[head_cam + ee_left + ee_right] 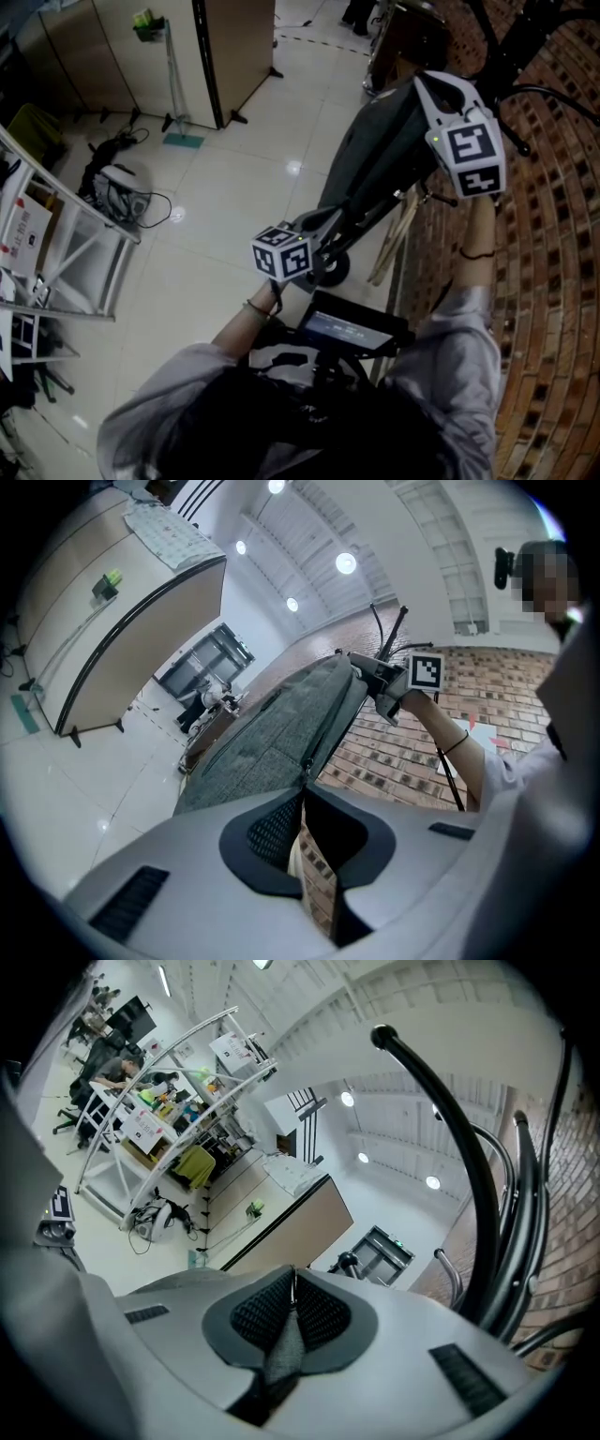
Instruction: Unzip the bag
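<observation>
Bag: grey fabric bag (375, 159), held off the floor (234, 187) and stretched between the two grippers, with the brick wall (553, 281) just to its right.
Long axis: runs from the near, low end at centre up to the far, high end at upper right.
Zip pull: small metal tab (306, 761) at the bag's near end, right at the tips of the left jaws.
Zip line: dark seam (333, 714) running from the pull along the bag's right edge toward the far end. How much of it is already parted, I cannot tell.
Left gripper (328, 225): jaws pressed together at the tips, apparently pinching the zip pull. The bag lies straight ahead of them and rises away.
Right gripper (422, 84): jaws clamped on a fold of the bag's grey cloth at the far, top end. Its own view shows the strip between the pads.
Nearer hand: the left is on the pull; the right is well apart, at the opposite end.
Key relation: pull, zip line and far anchor lie on one line.
Next move (judged): drag the pull along that line while the right gripper keeps the cloth taut.
Risk (judged): a pull off-axis could jam the slider or slip the tab.
</observation>
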`<state>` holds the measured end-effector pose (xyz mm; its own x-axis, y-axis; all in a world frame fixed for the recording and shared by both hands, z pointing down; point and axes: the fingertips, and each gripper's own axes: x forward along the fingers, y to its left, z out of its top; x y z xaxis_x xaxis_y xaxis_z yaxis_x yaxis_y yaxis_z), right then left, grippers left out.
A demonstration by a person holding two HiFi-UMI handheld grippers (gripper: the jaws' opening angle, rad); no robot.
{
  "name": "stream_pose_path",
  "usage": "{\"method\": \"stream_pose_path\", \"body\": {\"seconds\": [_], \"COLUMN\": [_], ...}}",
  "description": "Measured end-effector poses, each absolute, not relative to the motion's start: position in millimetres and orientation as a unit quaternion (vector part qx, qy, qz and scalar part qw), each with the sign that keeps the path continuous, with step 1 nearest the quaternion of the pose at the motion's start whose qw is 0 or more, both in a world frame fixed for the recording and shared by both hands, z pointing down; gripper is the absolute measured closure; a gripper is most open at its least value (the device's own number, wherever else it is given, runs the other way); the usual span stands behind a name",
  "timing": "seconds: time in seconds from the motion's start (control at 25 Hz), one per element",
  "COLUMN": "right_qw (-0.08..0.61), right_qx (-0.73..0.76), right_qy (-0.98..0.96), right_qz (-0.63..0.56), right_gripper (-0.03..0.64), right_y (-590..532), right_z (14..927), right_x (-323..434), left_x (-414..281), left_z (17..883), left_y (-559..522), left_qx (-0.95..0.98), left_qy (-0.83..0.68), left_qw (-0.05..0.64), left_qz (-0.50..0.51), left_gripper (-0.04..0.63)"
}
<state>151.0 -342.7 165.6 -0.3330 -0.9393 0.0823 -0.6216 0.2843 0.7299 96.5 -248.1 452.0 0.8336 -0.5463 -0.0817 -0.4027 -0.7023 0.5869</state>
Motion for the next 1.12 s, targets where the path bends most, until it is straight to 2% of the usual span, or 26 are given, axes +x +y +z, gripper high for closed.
{"method": "stream_pose_path", "body": {"seconds": [0.08,0.16,0.48,0.76,1.12], "right_qw": [0.255,0.24,0.21,0.187,0.154], "right_qx": [0.513,0.51,0.512,0.544,0.583], "right_qy": [-0.763,-0.773,-0.783,-0.78,-0.783], "right_qz": [-0.3,-0.291,-0.285,-0.247,-0.154], "right_gripper": [0.59,0.551,0.551,0.604,0.606], "right_y": [-337,-331,-297,-266,-224], "right_z": [168,170,175,211,300], "right_x": [148,148,151,164,189], "left_x": [95,93,77,53,42], "left_z": [452,453,471,451,430], "left_y": [-247,-246,-235,-243,-250], "left_qx": [0.914,0.913,0.909,0.914,0.921], "left_qy": [-0.258,-0.257,-0.275,-0.3,-0.321], "left_qw": [0.288,0.294,0.297,0.257,0.206], "left_qz": [-0.125,-0.123,-0.097,-0.095,-0.081], "left_gripper": [0.583,0.583,0.584,0.584,0.584]}}
